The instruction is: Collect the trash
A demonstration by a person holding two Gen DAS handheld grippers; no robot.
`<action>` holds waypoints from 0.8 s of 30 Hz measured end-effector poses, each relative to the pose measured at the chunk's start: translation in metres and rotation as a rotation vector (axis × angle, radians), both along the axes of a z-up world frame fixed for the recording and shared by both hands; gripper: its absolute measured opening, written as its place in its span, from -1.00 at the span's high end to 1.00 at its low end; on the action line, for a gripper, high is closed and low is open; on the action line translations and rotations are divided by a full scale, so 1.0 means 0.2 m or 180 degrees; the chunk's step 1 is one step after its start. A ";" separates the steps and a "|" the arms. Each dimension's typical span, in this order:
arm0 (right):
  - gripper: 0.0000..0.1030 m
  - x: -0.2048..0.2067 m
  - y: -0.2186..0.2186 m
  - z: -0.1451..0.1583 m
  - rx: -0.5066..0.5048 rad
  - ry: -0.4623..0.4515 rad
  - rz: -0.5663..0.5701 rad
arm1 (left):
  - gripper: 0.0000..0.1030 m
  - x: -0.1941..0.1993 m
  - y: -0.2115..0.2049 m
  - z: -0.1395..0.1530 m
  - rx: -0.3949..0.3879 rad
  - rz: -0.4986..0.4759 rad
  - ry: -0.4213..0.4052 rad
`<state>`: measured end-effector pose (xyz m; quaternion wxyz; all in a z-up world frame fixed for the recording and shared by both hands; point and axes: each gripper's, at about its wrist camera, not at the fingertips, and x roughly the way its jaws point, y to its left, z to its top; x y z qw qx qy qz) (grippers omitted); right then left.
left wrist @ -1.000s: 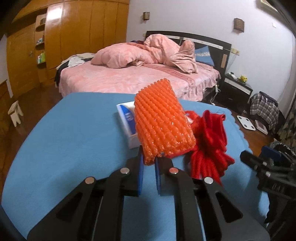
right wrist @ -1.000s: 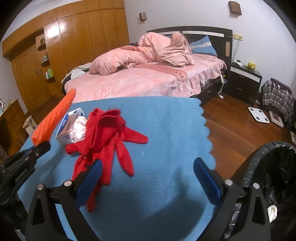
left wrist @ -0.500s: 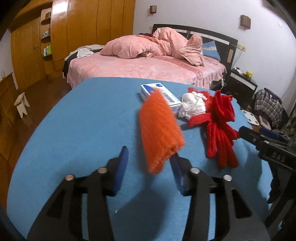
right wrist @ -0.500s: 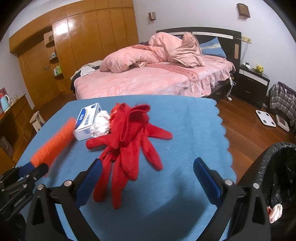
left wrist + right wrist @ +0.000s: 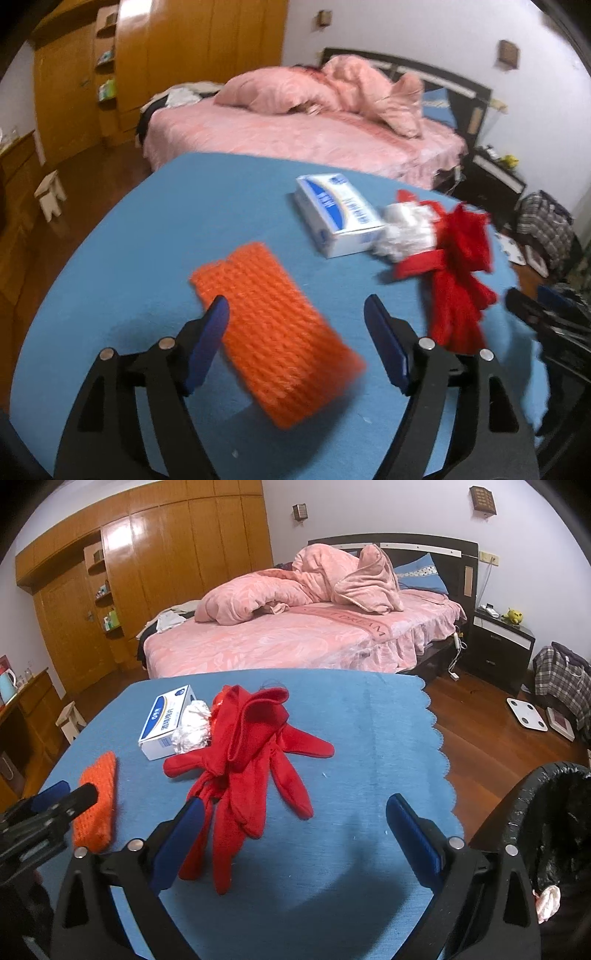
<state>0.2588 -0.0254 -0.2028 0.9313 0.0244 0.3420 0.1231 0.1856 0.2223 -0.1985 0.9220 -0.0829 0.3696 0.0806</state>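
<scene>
The left gripper [image 5: 295, 325] stands spread wide, its blue-padded jaws apart and grasping nothing; between them lies the orange foam net sleeve [image 5: 273, 332], flat on the blue tablecloth [image 5: 166, 229], blurred at its near end; its long axis runs from the far left to the near right in the left wrist view, one short end pointing toward the bed [image 5: 295, 133] and the other toward the camera; whether the left pad touches its edge cannot be told.

The right gripper [image 5: 293, 830] is likewise spread open and empty, hanging over the cloth near the table's front; just ahead of it lie the red gloves [image 5: 251, 760], heaped one over the other, fingers pointing toward the camera and cuffs toward the bed; one thumb sticks out to the right.

Touching the gloves' far left side is a crumpled white tissue wad [image 5: 194, 725], and beside that a white-and-blue box [image 5: 166, 720], its long axis running away toward the bed; in the right wrist view the orange sleeve shows at the left edge, partly behind the other gripper.

At the lower right a black-lined trash bin [image 5: 546, 812] stands off the table's edge, with a pale scrap [image 5: 548, 904] inside.
</scene>
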 end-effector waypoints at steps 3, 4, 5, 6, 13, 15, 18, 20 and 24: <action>-0.87 0.00 0.02 0.00 0.0002 -0.0011 0.0048 | -0.44 0.04 0.04 -0.06 -0.0010 0.0070 0.0172; -0.87 0.00 0.03 0.00 -0.0001 -0.0016 0.0067 | -0.46 0.06 0.05 -0.08 -0.0048 0.0087 0.0241; -0.87 0.01 0.04 0.00 -0.0009 -0.0023 0.0082 | -0.48 0.07 0.06 -0.08 -0.0054 0.0097 0.0262; -0.87 0.01 0.05 0.00 -0.0014 -0.0028 0.0089 | -0.49 0.07 0.06 -0.09 -0.0046 0.0110 0.0274; -0.75 0.04 0.07 0.01 -0.0004 -0.0061 0.0092 | 0.17 0.08 0.06 -0.09 0.0038 0.0118 0.0264; -0.68 0.05 0.08 0.01 -0.0014 -0.0073 0.0120 | 0.43 0.07 0.08 -0.07 -0.0014 0.0142 0.0202; -0.57 0.08 0.11 0.00 -0.0032 -0.0055 0.0173 | 0.85 0.09 0.05 -0.06 -0.0034 0.0028 0.0163; -0.50 0.10 0.14 -0.02 -0.0044 0.0005 0.0230 | 0.85 0.10 0.03 -0.06 -0.0042 -0.0019 0.0132; -0.44 0.11 0.19 -0.08 -0.0118 0.0136 0.0303 | 0.85 0.08 0.00 -0.02 -0.0135 -0.0062 0.0035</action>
